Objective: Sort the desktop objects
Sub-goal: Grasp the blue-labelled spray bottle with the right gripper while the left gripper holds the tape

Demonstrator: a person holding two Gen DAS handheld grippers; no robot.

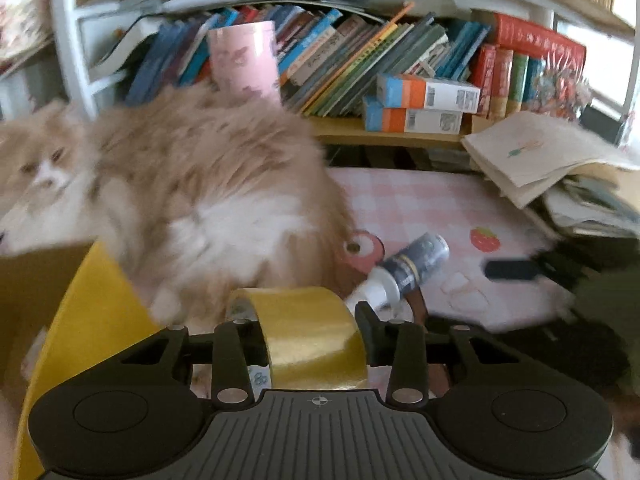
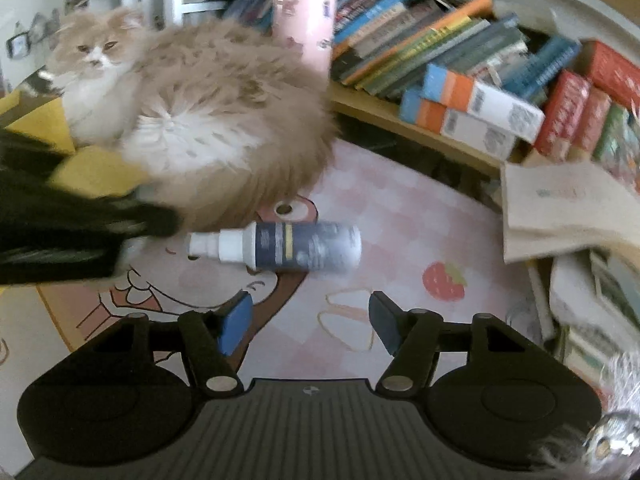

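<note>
My left gripper (image 1: 310, 326) is shut on a roll of yellow tape (image 1: 308, 332) and holds it above the desk, beside a yellow box (image 1: 92, 308) at the left. A dark spray bottle (image 1: 404, 276) with a white nozzle lies on its side on the pink desk mat (image 1: 432, 208). In the right wrist view the spray bottle (image 2: 288, 246) lies just beyond my right gripper (image 2: 310, 320), which is open and empty above the mat (image 2: 400, 216). The left gripper shows as a dark blur (image 2: 60, 236) at the left of that view.
A fluffy tan and white cat (image 1: 180, 196) sits on the desk by the yellow box, also seen in the right wrist view (image 2: 208, 120). Behind are a bookshelf (image 1: 360, 60), a pink cup (image 1: 246, 60) and two orange-blue boxes (image 1: 420, 106). Stacked papers (image 1: 552, 156) lie right.
</note>
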